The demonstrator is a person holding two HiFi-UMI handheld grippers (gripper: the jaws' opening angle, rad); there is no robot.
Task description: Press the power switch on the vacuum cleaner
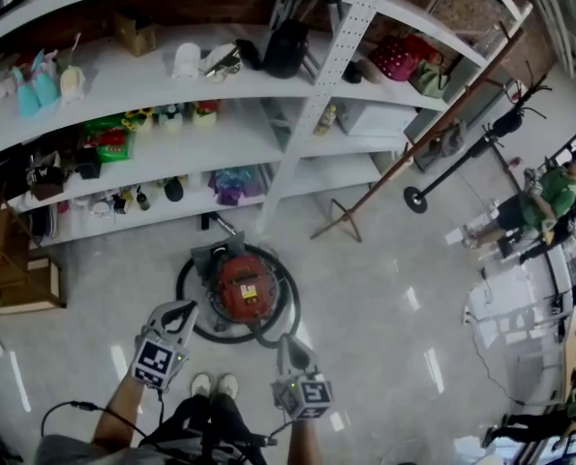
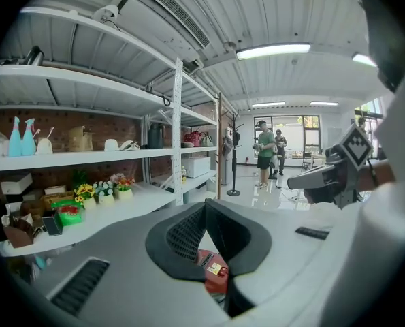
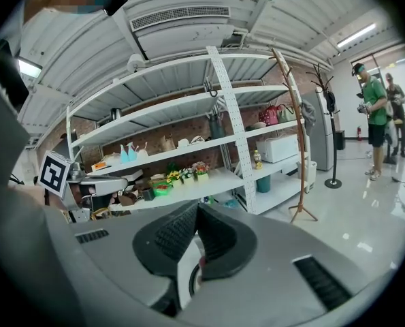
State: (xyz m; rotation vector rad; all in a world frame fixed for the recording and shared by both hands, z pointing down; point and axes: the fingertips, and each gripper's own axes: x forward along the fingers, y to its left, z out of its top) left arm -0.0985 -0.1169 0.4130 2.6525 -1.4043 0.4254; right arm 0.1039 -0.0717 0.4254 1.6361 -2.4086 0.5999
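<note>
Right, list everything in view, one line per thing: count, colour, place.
Round drum vacuum cleaner: one, red, on the floor ahead of the feet.
Ribbed vacuum hose: one, black, looped around the vacuum cleaner.
Metal shelving unit: one, white, beyond the vacuum cleaner.
Plastic spray bottles: two, turquoise, upper shelf, left.
Potted flowers: several, yellow and red, middle shelf.
Wooden coat stand: one, brown, right of the shelving.
Metal floor stand: one, black, farther right.
Person in green shirt: one, far right.
Shoes: two, white, bottom centre.
Left gripper: one, grey, jaws shut, empty.
Right gripper: one, grey, jaws shut, empty.
</note>
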